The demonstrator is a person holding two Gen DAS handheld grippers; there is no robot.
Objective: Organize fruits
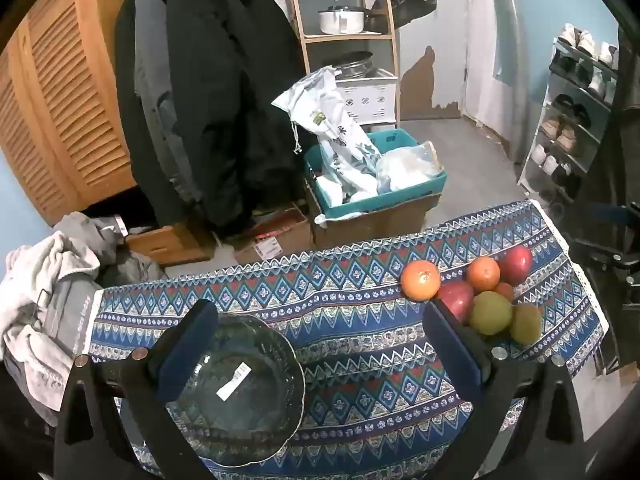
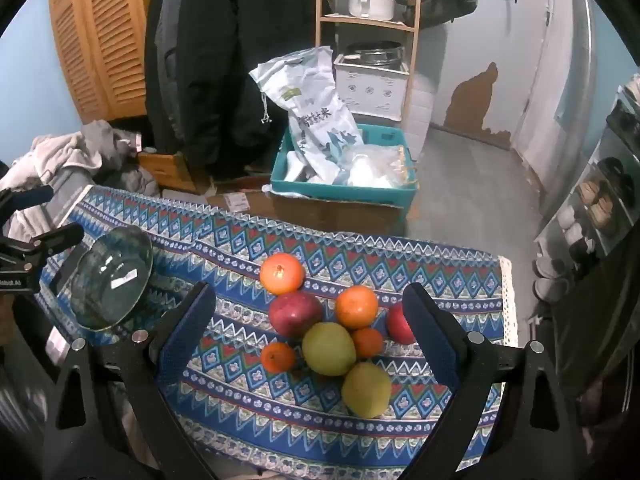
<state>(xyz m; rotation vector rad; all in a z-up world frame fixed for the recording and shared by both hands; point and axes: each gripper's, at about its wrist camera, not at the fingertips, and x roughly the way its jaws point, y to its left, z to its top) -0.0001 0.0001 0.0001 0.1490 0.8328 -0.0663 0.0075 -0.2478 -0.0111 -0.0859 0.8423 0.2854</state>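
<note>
A pile of fruit lies on the patterned tablecloth (image 2: pixel 400 432): a large orange (image 2: pixel 281 273), a second orange (image 2: pixel 356 306), two small tangerines (image 2: pixel 277 357), a dark red apple (image 2: pixel 294 313), another red apple (image 2: pixel 398 324) and two yellow-green pears (image 2: pixel 329 349). An empty glass bowl (image 2: pixel 112 280) with a white sticker stands at the table's left. My right gripper (image 2: pixel 310 312) is open above the pile. My left gripper (image 1: pixel 320 328) is open, its left finger over the bowl (image 1: pixel 240 392), with the fruit (image 1: pixel 490 312) beside its right finger.
Beyond the table's far edge stand a teal crate (image 2: pixel 344 194) with bags on a cardboard box, hanging dark coats (image 2: pixel 236 60), a wooden shelf (image 2: pixel 368 20) and a clothes heap (image 1: pixel 48 280). A shoe rack (image 1: pixel 572 120) stands to the right.
</note>
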